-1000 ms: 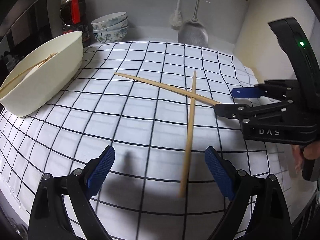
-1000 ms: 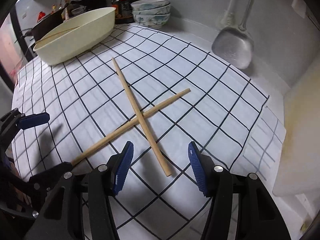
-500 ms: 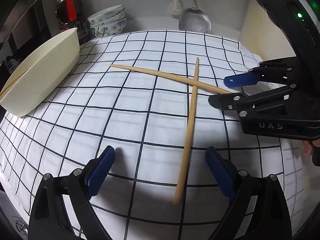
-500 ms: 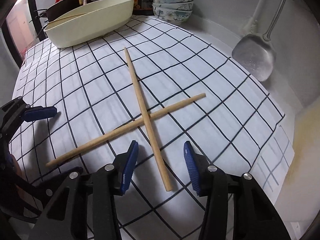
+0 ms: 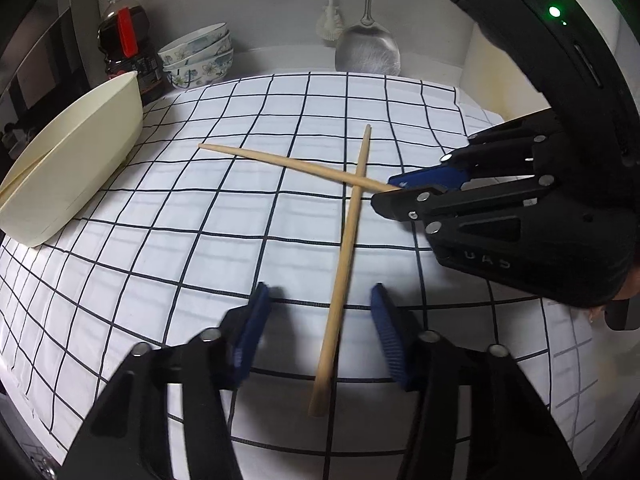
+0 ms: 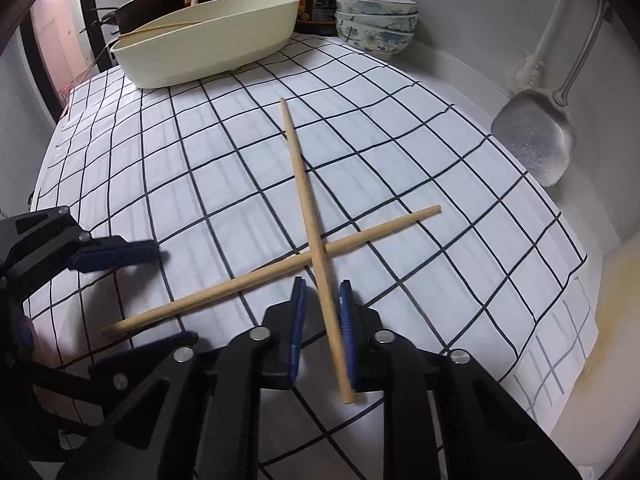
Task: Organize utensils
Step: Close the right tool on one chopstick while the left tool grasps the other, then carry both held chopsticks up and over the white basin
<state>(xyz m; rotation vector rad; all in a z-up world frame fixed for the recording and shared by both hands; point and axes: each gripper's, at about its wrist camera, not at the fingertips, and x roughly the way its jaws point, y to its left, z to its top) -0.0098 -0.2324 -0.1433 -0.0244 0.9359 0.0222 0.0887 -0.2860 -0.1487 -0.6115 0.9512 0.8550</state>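
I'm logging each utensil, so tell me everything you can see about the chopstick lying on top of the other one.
The upper chopstick is a plain, pale wooden stick, round and slightly tapered. It lies across the lower chopstick, forming an X on the checked cloth. Its thick end sits between the right tongs, which have just been closing onto it; its thin end points toward the cream tray.

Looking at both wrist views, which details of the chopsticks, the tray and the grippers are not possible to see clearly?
- Right wrist view: whether both pads of the right gripper press the upper chopstick; motion blur smears them.
- Left wrist view: the left gripper is blurred by its closing; the lower chopstick lies between its pads, apparently untouched.
- Left wrist view: the cream tray is cut by the picture edge, so its contents are mostly hidden.
- Bottle: label too small.
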